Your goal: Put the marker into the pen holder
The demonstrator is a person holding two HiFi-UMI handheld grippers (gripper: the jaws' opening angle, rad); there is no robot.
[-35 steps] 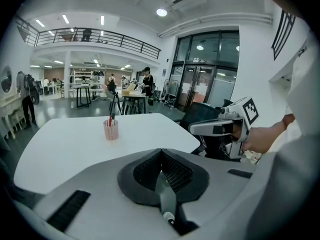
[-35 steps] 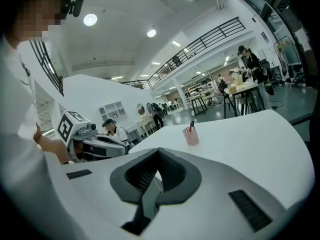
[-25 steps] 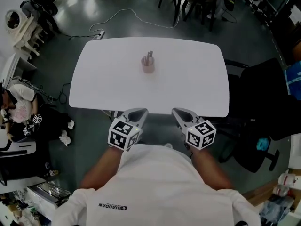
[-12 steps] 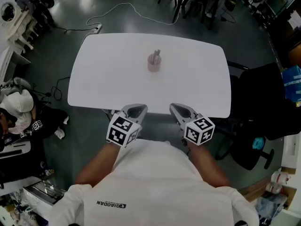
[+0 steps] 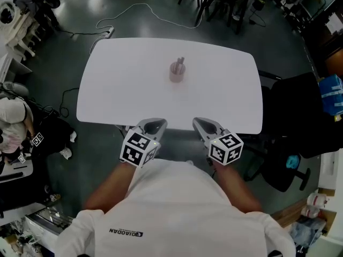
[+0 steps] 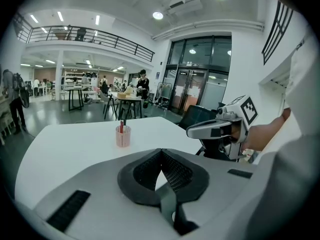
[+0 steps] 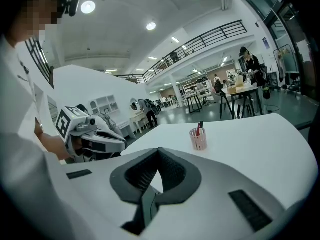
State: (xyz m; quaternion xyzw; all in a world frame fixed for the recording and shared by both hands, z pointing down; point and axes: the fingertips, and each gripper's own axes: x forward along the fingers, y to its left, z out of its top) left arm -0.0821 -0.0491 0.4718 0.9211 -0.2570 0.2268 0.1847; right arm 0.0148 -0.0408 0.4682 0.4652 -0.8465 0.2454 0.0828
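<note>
two grey grippers hang close to our body, just off the near edge of the white rounded table (image 5: 123,92). the left gripper (image 5: 153,126) and the right gripper (image 5: 203,125) both have their jaws pressed together, with nothing in them. well away, mid table, stands the small pink mesh pen holder (image 5: 177,74). the red marker (image 6: 120,127) stands inside it, beside a dark pen (image 6: 125,123). we think the job looks done. a careless reach could bump the light holder, tip it, and send both rolling off.

Seen from my head, the marker (image 5: 181,61) is too small to tell its colour; the pen holder (image 5: 177,74) hides its lower end from me there.
</note>
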